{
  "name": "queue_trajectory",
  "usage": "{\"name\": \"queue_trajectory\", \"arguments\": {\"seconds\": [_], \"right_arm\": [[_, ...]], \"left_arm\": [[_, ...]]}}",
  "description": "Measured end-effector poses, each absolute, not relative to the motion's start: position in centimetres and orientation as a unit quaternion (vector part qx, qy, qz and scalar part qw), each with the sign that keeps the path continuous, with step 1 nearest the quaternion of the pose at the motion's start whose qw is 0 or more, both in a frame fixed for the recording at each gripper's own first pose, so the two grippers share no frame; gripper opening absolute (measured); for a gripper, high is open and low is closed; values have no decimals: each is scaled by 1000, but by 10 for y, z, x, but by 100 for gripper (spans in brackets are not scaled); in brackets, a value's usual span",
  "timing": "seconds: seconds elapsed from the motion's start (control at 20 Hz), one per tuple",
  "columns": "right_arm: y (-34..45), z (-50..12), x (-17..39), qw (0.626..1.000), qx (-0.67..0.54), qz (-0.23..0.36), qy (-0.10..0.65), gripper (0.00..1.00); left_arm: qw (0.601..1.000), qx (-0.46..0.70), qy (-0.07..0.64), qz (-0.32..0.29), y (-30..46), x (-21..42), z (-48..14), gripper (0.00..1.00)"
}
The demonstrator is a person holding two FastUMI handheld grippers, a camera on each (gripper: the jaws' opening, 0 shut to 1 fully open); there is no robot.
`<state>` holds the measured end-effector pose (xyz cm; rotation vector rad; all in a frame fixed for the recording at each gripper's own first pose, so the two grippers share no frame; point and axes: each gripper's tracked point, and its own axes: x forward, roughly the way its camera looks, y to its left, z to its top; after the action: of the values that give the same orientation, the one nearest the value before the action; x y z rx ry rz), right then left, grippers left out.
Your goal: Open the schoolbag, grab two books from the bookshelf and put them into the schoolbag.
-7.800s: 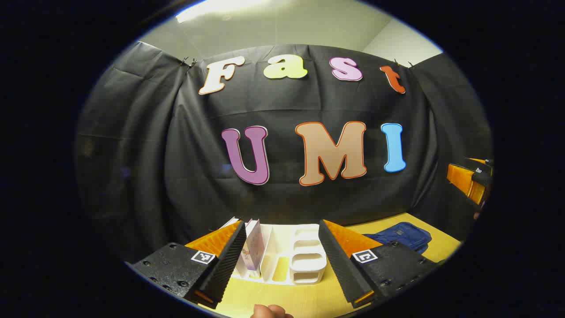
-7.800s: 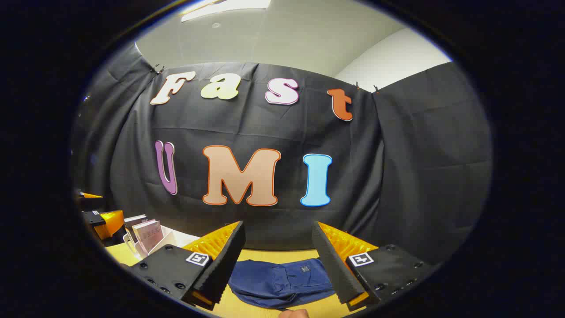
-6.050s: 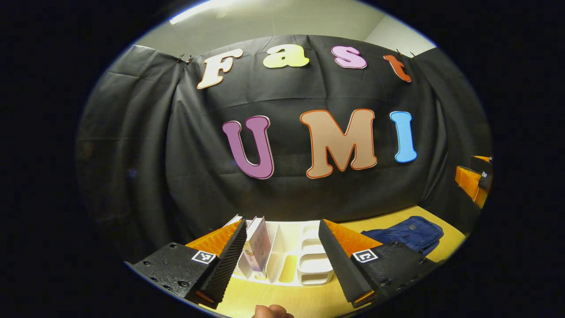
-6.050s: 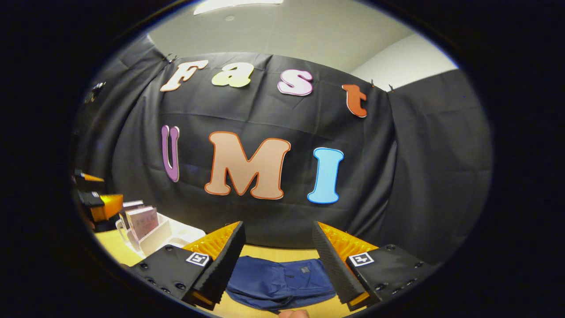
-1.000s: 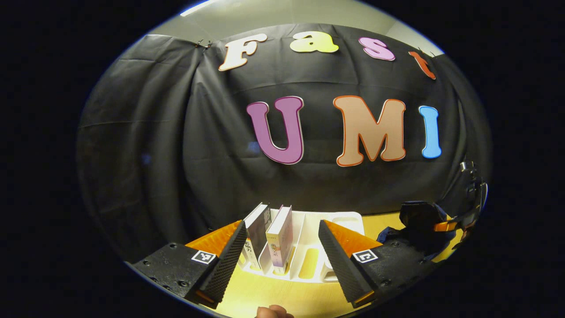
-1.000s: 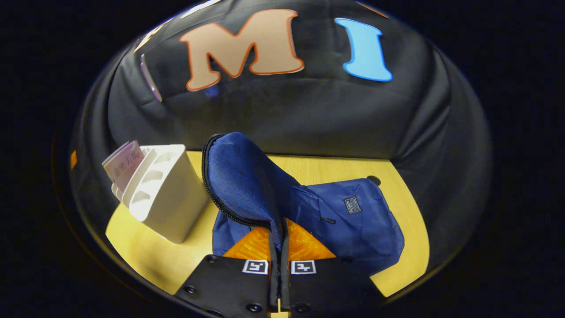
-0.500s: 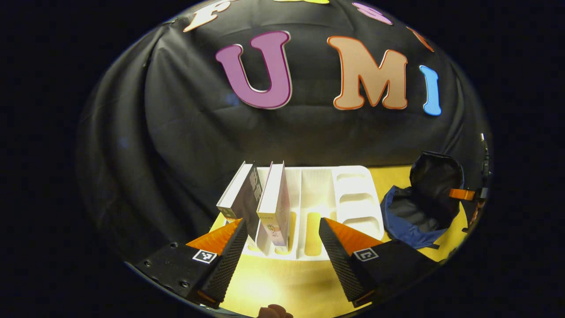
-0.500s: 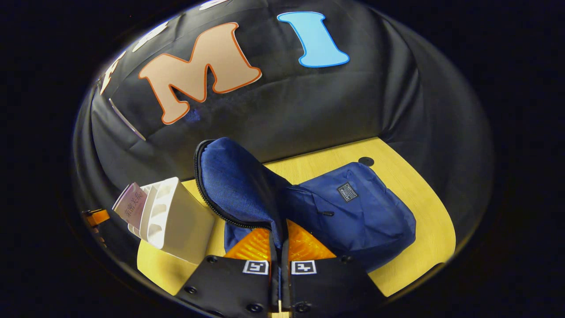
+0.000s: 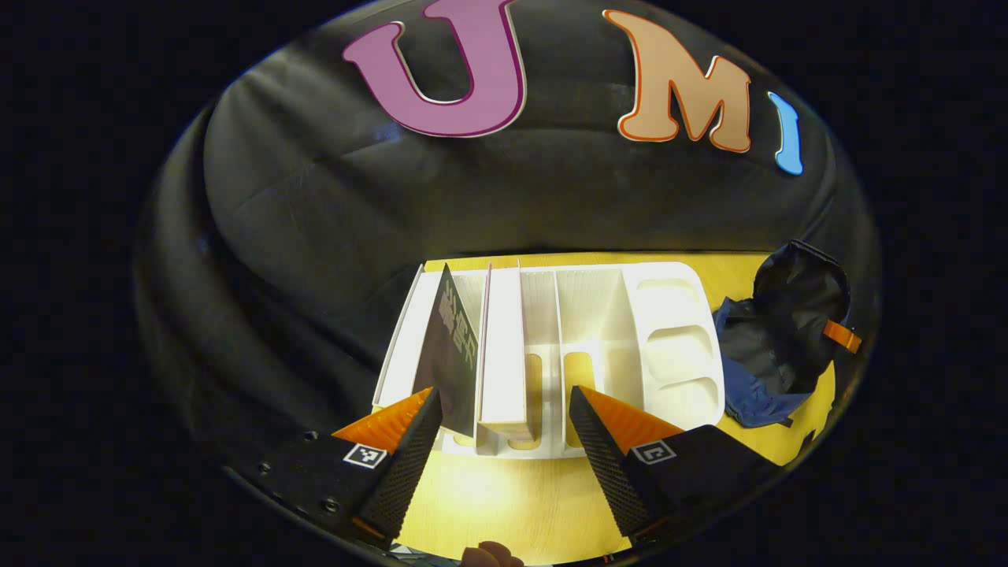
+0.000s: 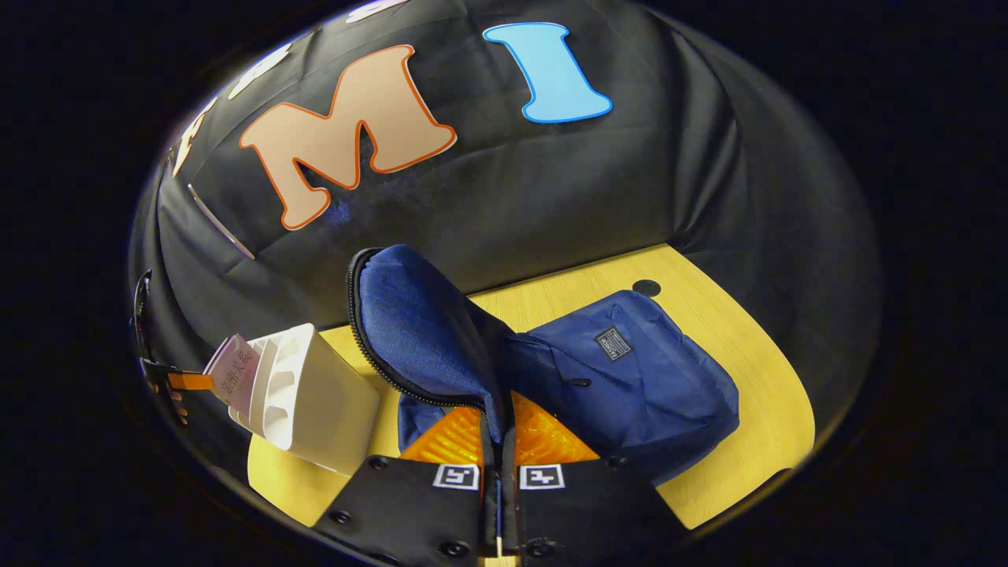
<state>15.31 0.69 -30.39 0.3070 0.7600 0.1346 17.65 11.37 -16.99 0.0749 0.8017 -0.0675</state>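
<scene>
Yellow table (image 9: 488, 504), bookshelf (image 9: 598, 315), opened schoolbag (image 10: 630, 378)

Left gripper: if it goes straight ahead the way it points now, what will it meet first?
Probably the white-edged book standing in the white plastic bookshelf. The open left gripper points at it, with the dark-covered book just beside. Depth is unclear, so either book may touch first.
</scene>
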Motion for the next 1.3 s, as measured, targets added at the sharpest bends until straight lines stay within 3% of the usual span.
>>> {"name": "queue_trajectory", "arguments": {"seconds": [0.1,0.15,0.2,0.45,0.7,0.75,0.8,1.0,1.05,1.15,1.2,1.25,1.3], "right_arm": [[7,-304,153,915,149,65,370,5],[7,-304,154,915,149,65,370,5],[7,-304,153,915,150,65,370,5],[7,-303,155,913,153,63,372,5],[7,-302,154,913,155,61,373,5],[7,-302,155,913,156,60,373,5],[7,-303,154,913,156,60,373,1],[7,-302,154,912,160,57,373,5],[7,-302,153,912,162,56,373,1],[7,-302,153,911,164,55,374,5],[7,-302,153,911,164,54,375,5],[7,-301,154,911,163,54,375,5],[7,-302,153,911,162,55,375,5]], "left_arm": [[914,51,400,-40,113,190,-173,96],[909,58,411,-41,115,194,-176,91],[905,62,418,-45,114,199,-179,95],[886,84,454,-52,114,222,-193,95],[868,83,487,-53,110,233,-211,93],[865,87,492,-51,110,235,-214,87],[863,88,495,-49,110,234,-215,91],[856,91,507,-43,111,236,-223,90],[853,89,511,-48,109,236,-226,87],[847,89,522,-50,108,234,-228,78],[842,91,530,-49,110,231,-230,68],[836,89,538,-55,109,230,-232,67],[837,86,538,-59,108,230,-237,50]]}}
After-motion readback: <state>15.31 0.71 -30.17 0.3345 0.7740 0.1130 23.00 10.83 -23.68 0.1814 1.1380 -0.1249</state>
